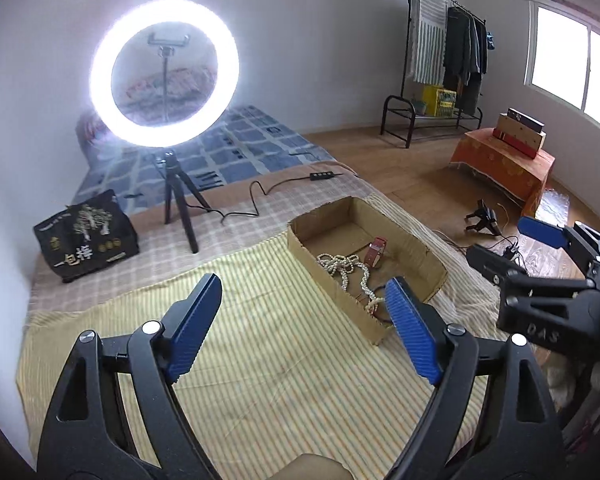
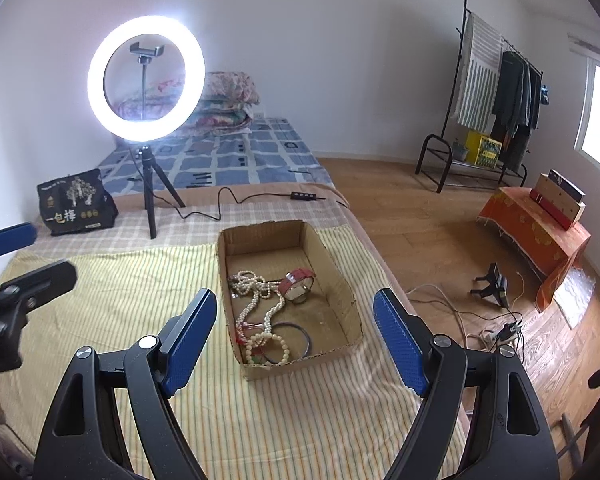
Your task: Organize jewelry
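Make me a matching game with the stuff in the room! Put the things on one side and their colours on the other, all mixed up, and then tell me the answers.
Things:
1. watch strap
2. bead necklace
3. snack bag
4. gripper pads

Colours:
A. black
B. blue
C. red
D. creamy white

Answers: 1-C, 2-D, 3-A, 4-B.

The watch and the necklace both lie inside the cardboard box on the striped cloth. The bag stands near the ring light.
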Motion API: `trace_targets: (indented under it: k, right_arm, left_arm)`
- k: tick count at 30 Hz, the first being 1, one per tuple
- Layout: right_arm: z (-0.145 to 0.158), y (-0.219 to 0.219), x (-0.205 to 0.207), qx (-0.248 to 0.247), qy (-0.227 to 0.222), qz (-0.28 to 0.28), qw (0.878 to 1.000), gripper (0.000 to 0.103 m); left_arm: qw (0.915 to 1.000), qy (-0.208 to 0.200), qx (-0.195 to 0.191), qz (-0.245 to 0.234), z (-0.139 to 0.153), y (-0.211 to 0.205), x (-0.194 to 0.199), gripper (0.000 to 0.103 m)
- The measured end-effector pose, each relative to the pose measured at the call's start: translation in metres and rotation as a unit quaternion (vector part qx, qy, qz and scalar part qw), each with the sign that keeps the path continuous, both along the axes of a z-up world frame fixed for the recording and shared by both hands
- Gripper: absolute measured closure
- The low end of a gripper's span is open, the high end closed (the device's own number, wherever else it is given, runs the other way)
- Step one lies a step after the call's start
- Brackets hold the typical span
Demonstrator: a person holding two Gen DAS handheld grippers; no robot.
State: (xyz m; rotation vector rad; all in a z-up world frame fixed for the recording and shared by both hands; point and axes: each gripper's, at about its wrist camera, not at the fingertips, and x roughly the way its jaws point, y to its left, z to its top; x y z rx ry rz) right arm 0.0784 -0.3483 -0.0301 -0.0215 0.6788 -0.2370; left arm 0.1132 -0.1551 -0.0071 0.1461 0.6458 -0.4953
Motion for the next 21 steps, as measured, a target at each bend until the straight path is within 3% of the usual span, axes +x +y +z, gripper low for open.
trace_targets:
  k: [5, 7, 9, 12, 21]
  right_arm:
    - [0.005, -0.004, -0.009, 0.005, -0.014, -0.006, 1.0, 0.02]
    - [0.008, -0.005, -0.012, 0.008, -0.022, -0.007, 1.0, 0.02]
    - [0.011, -0.006, -0.016, 0.011, -0.032, -0.008, 0.999, 0.02]
    - [0.011, -0.006, -0.021, 0.011, -0.038, -0.009, 0.999, 0.019]
    - [0.003, -0.01, -0.028, 0.03, -0.041, -0.018, 0.999, 0.019]
  left_arm:
    - [0.9997, -0.016, 0.017, 0.001, 0.004, 0.003, -0.023, 0.015]
    - [0.9992, -0.032, 0.023, 0.001, 0.008, 0.003, -0.034, 0.011]
    - [0.9988, -0.045, 0.016, 0.002, 0.011, 0.003, -0.043, 0.0]
    - [0.9977, -0.066, 0.011, 0.007, 0.011, 0.004, -0.052, 0.0]
    - [0.9983, -0.05, 0.026, 0.018, -0.009, 0.007, -0.053, 0.0]
